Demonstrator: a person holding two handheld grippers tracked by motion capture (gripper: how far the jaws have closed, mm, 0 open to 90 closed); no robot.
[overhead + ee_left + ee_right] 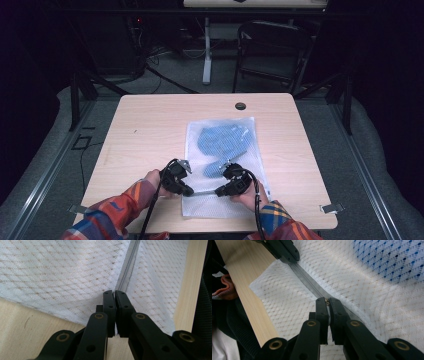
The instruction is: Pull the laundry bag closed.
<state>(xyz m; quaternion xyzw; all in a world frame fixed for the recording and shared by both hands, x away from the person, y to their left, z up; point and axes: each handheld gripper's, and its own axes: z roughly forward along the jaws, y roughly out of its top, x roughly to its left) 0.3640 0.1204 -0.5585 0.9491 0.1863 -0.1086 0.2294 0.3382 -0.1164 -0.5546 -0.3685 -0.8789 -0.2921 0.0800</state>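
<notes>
A white mesh bag (220, 206) lies flat on the wooden table (150, 125), with a blue garment (222, 140) inside it. Its grey zipper (202, 192) runs across the near end. My left gripper (187, 191) is shut on the zipper's left end; in the left gripper view the tips (115, 292) pinch the zipper tape (127, 272). A little to the right, my right gripper (217, 191) is shut on the small brass zipper pull (327, 301). The right gripper view shows the zipper (309, 283) leading to the left gripper (294, 258), and the blue garment (392, 260).
A dark cable hole (240, 106) sits near the table's far edge. A black chair (272, 47) and a table leg (206, 55) stand on the floor beyond. Bare wood (145, 145) lies left of the bag. Plaid sleeves (115, 215) enter from the bottom.
</notes>
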